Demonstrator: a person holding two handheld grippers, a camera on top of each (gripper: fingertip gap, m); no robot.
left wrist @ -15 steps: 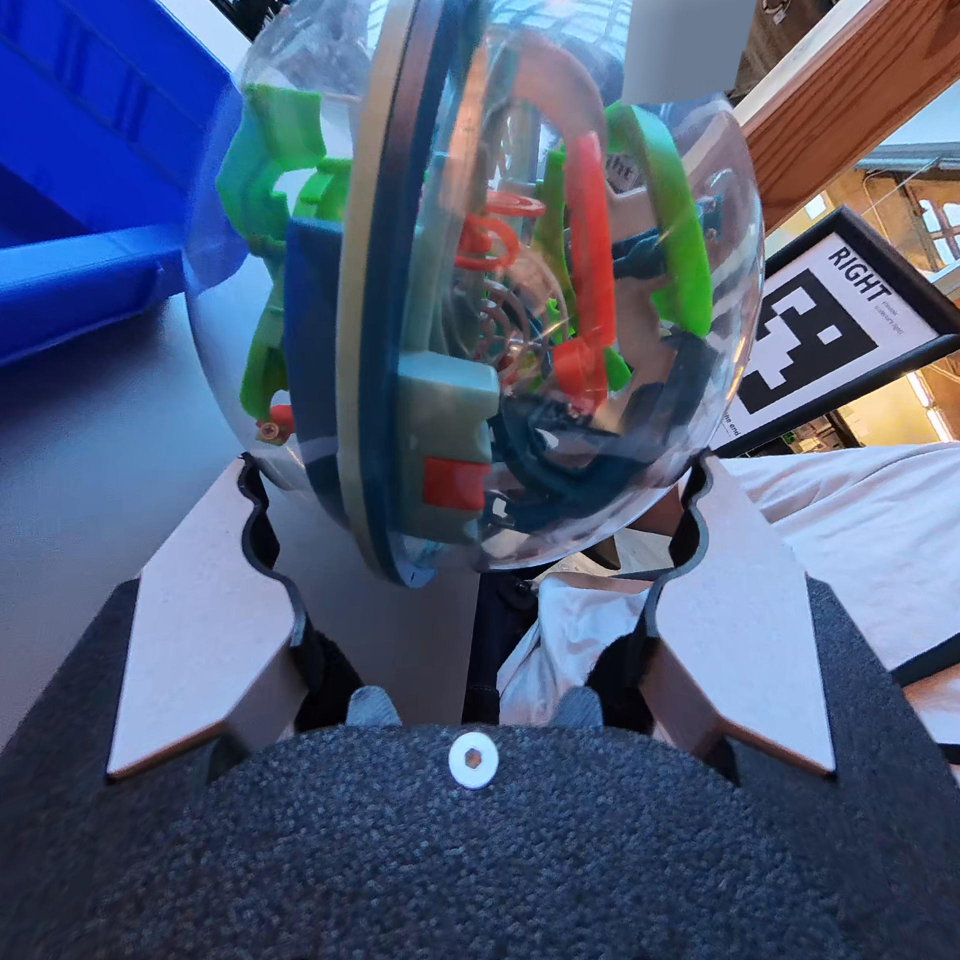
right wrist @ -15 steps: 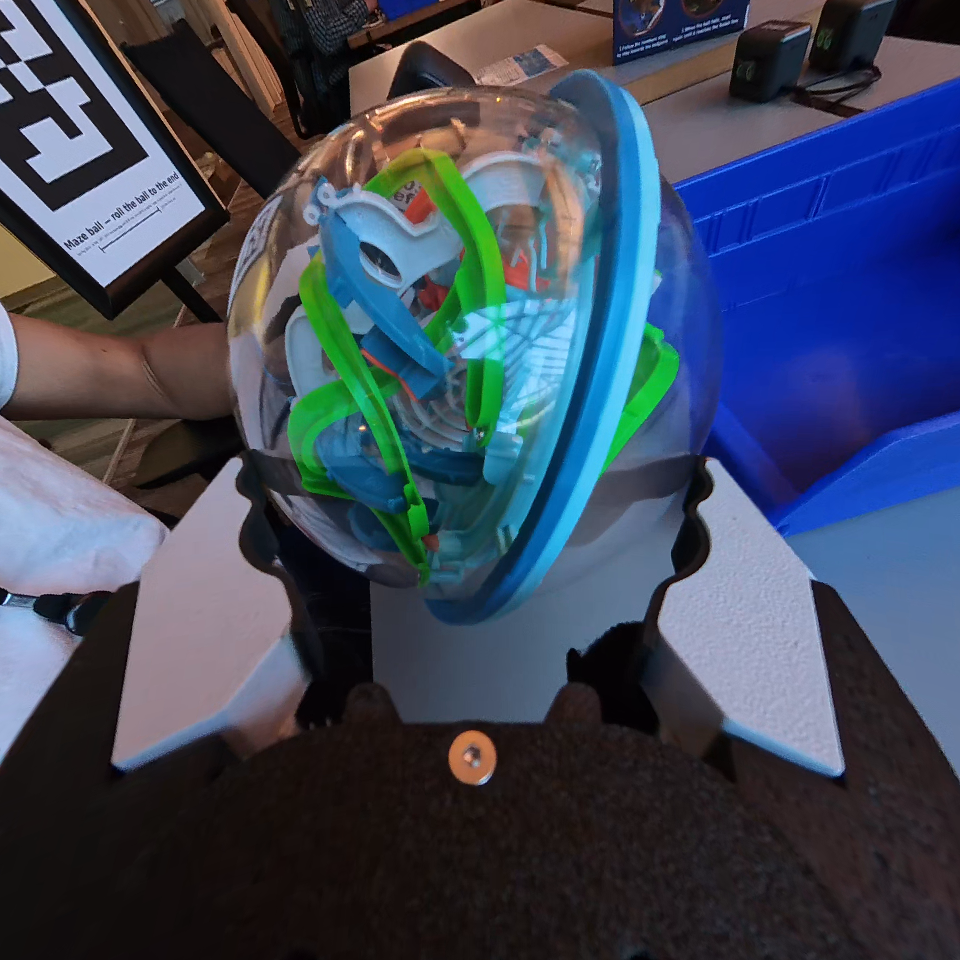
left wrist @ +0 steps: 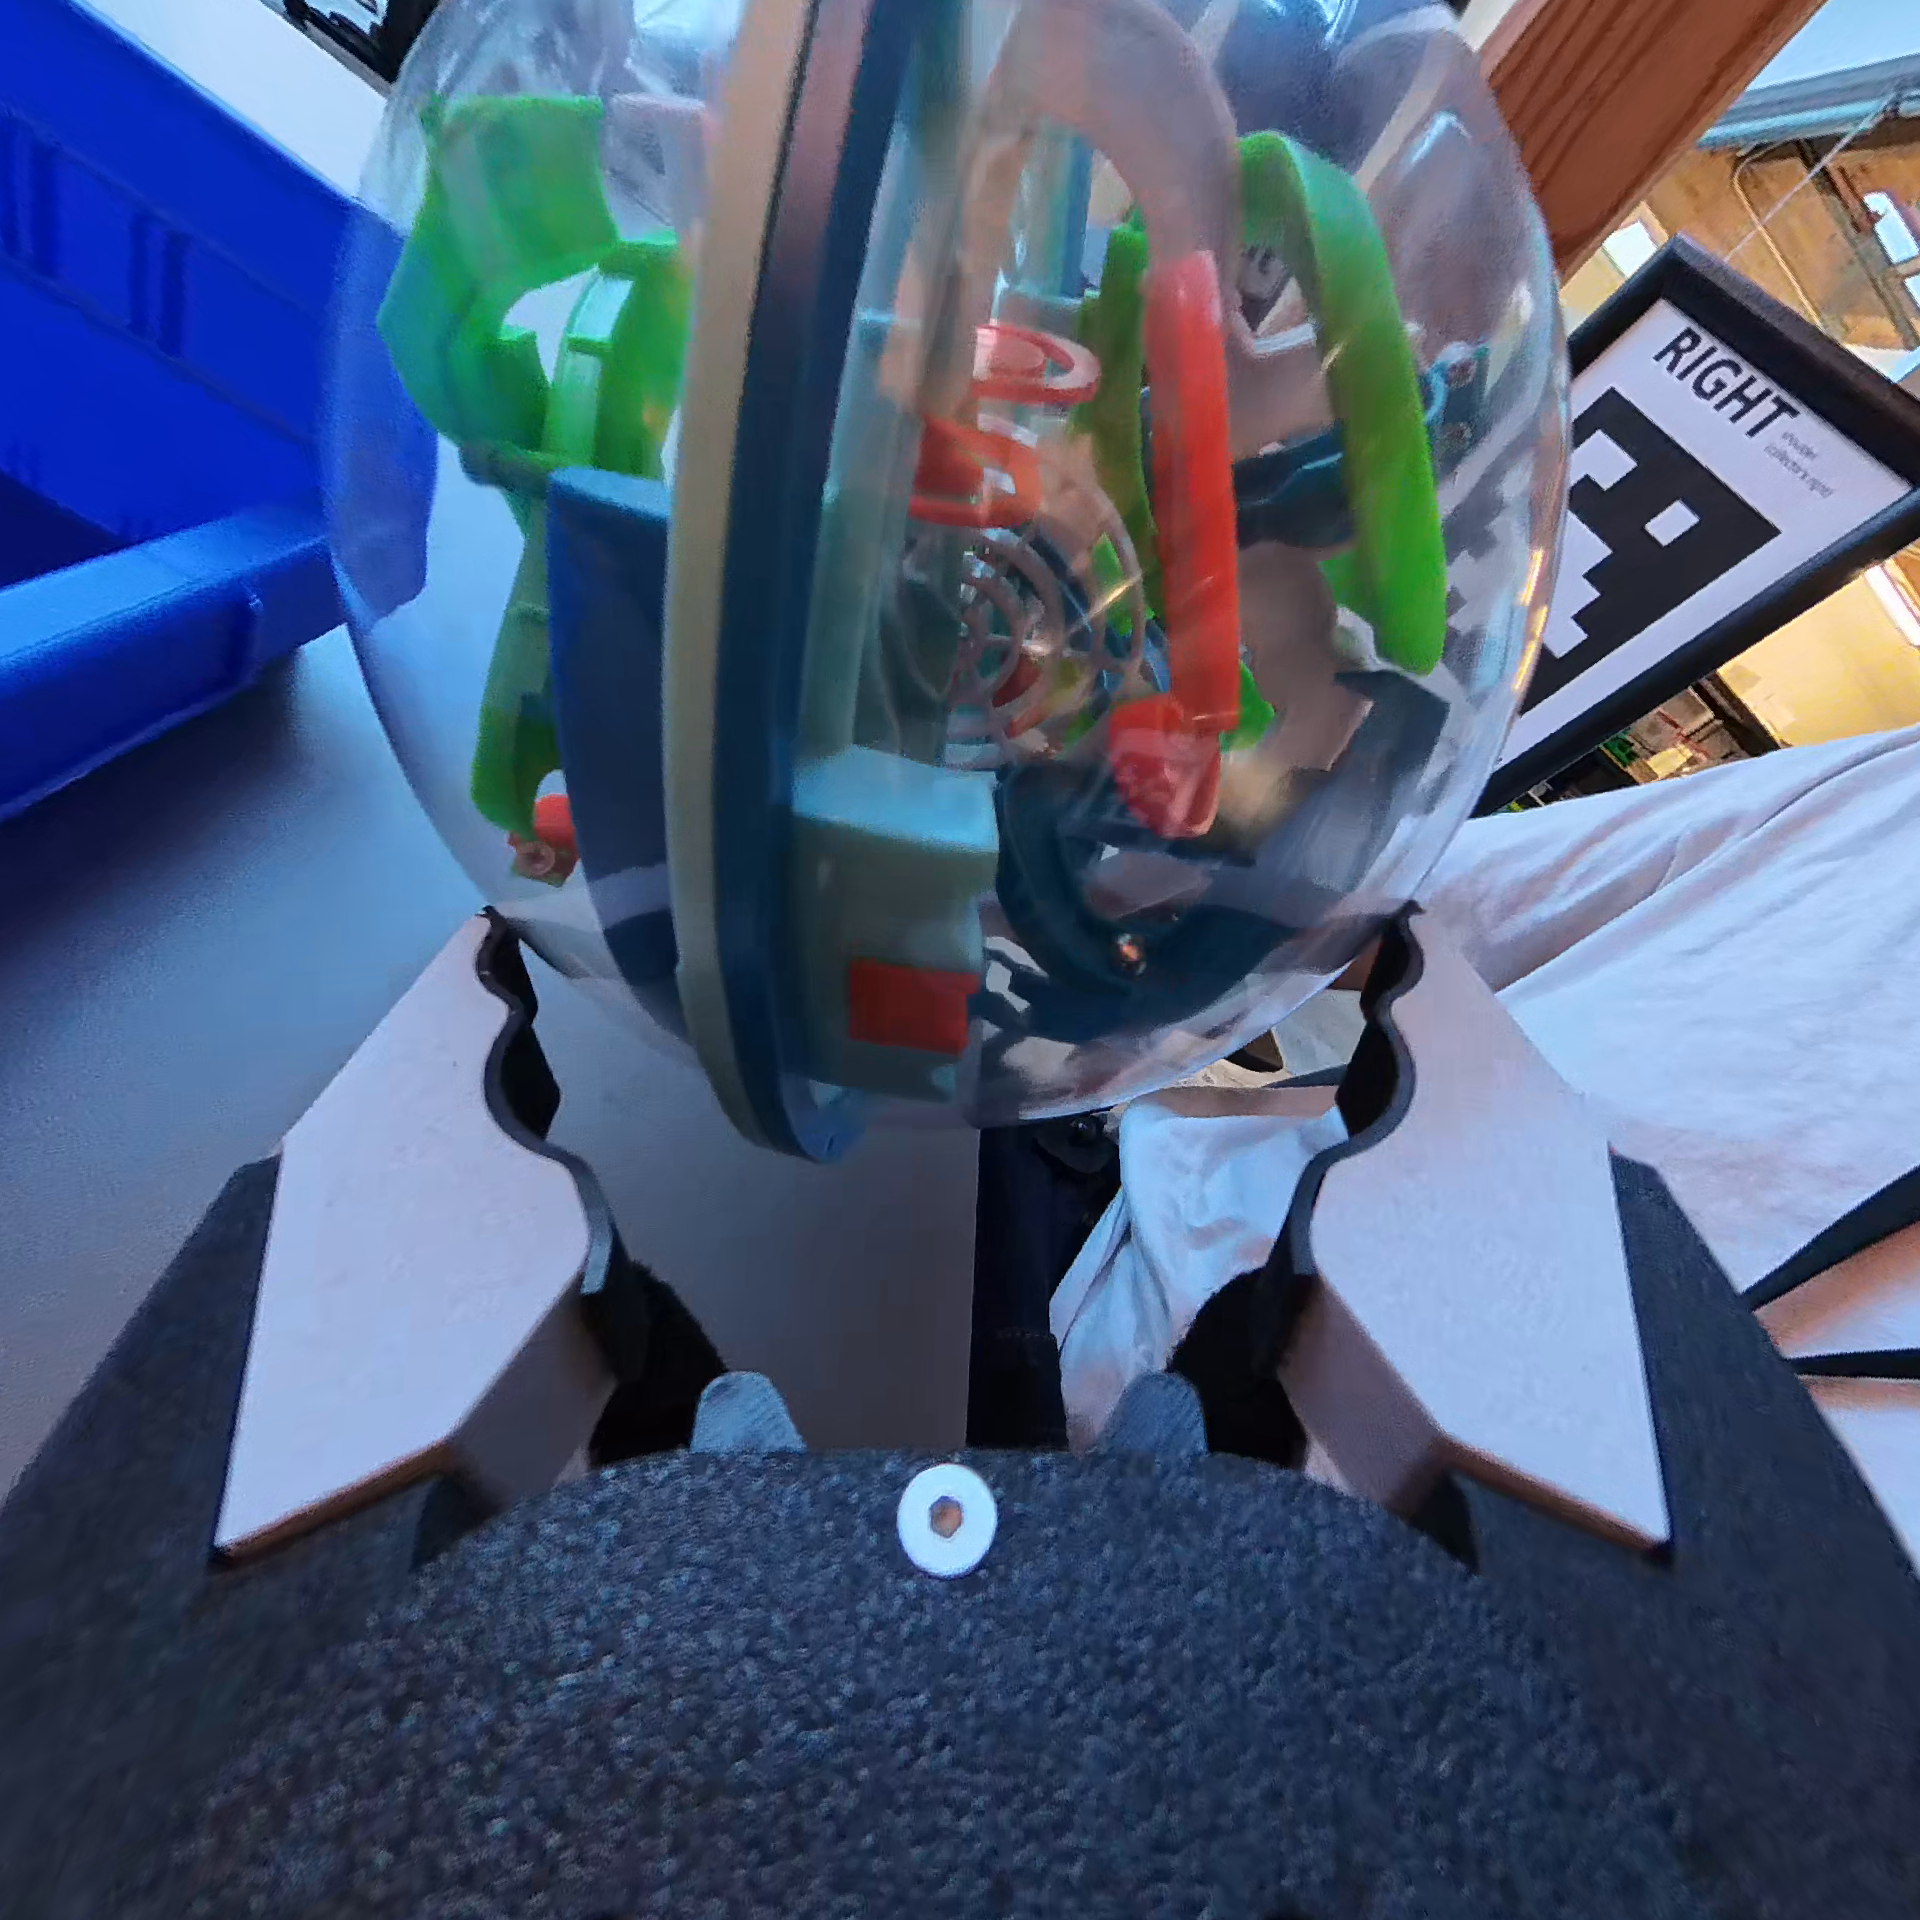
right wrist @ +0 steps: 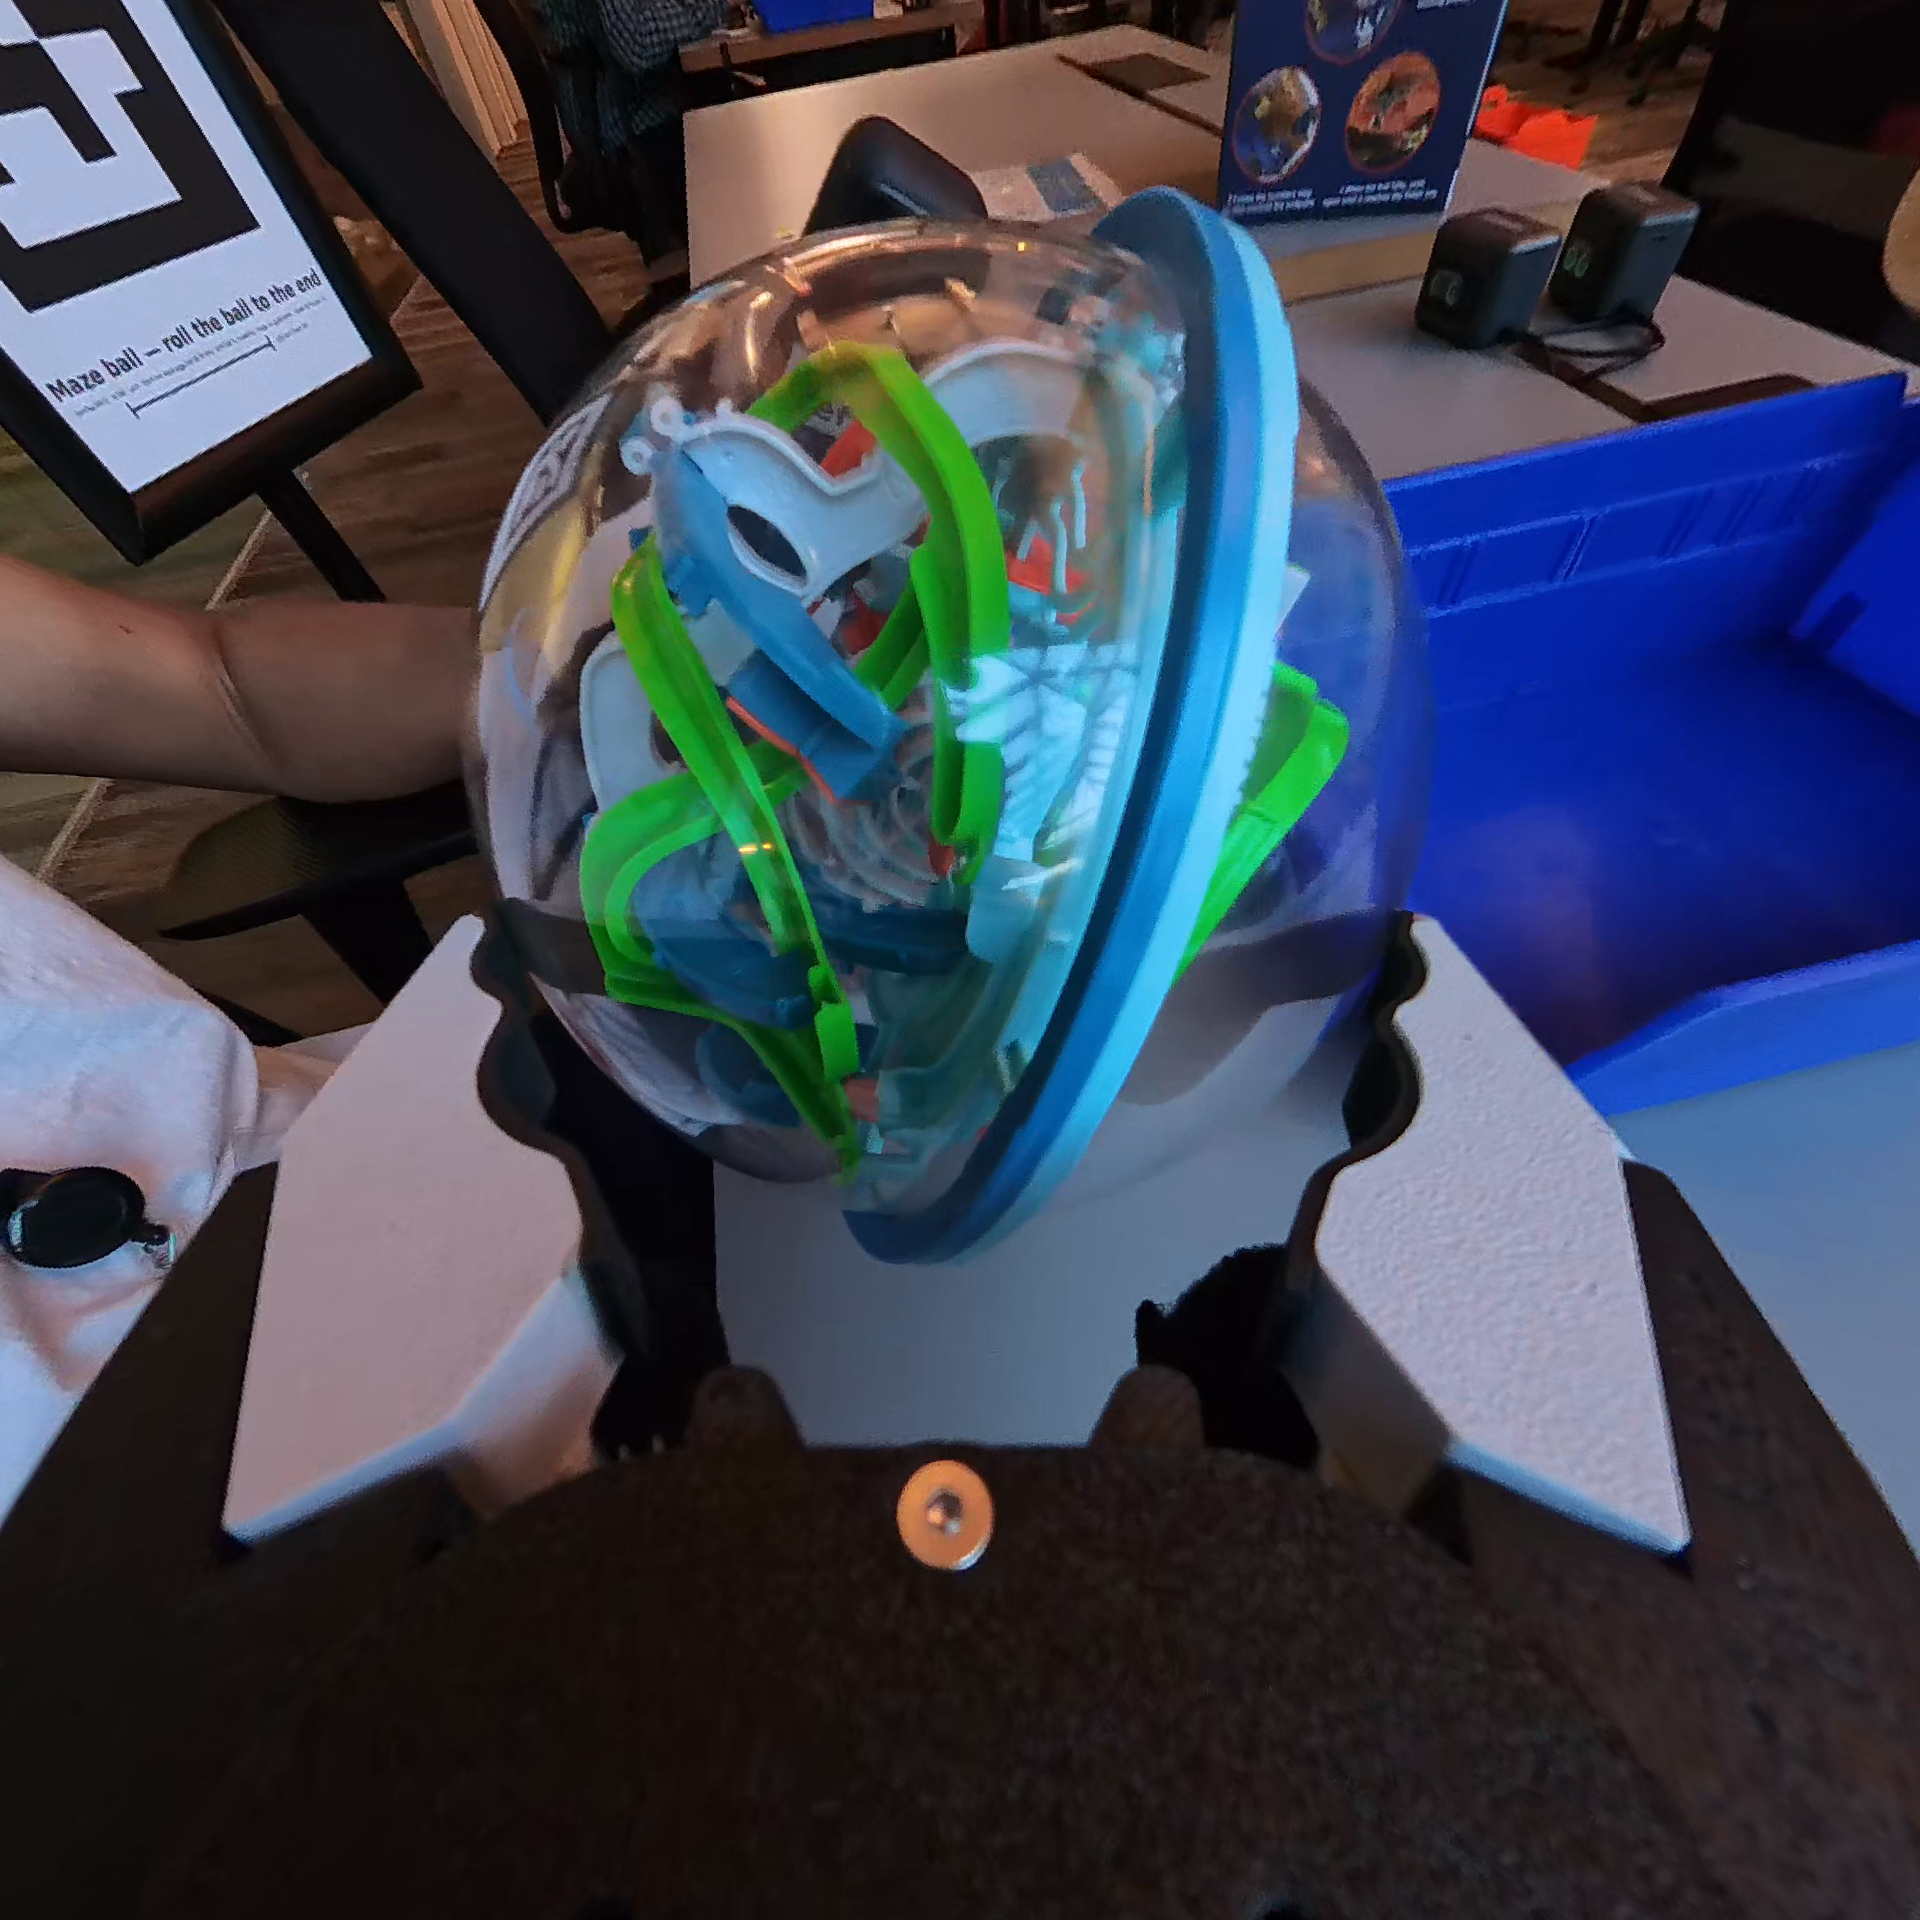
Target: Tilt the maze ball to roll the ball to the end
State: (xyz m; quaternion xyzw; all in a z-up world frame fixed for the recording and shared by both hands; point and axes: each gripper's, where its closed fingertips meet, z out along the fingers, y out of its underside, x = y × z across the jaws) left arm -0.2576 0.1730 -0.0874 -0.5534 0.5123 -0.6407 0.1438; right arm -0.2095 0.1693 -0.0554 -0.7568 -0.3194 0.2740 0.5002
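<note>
Both my tools clamp the maze ball [left wrist: 966,582] from opposite sides: left tool [left wrist: 951,935] and right tool [right wrist: 940,935] spread wide, tips on the shell, so I can tilt it freely above the surface [left wrist: 208,987]. Seam ring near upright. Small ball [left wrist: 1127,948] low on dark track. Blue bin [right wrist: 1662,779] behind

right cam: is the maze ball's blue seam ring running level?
No, the blue ring around the maze ball runs steeply tilted, from upper right down to lower middle, close to upright.
</note>
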